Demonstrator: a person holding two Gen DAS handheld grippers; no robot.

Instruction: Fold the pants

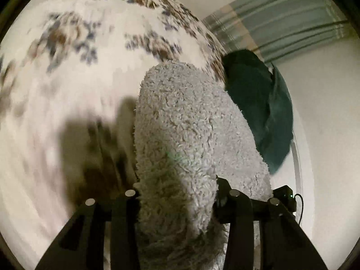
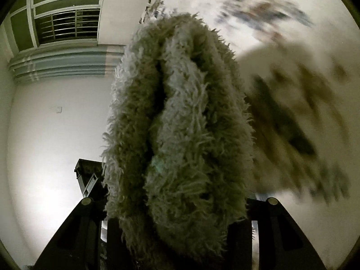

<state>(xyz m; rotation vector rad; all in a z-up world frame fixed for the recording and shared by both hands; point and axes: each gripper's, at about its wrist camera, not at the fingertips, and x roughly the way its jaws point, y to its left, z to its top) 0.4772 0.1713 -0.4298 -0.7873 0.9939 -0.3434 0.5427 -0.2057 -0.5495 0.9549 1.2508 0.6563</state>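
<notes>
While raised over bedspread (image 1: 67,78) | left gripper (image 1: 177,193) fingers clamp fluffy pants (image 1: 191,123) | right gripper (image 2: 177,200) likewise clamps them

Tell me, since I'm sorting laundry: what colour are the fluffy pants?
Pale grey-white fleece pants, clearest in the left wrist view; both grippers clamp them.

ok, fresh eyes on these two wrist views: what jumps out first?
The shaggy pale fleece pants, bunched between both grippers and filling the middle of each view. Behind them, the blurred floral bedspread, and in the left wrist view a dark green cloth by the wall.
</notes>
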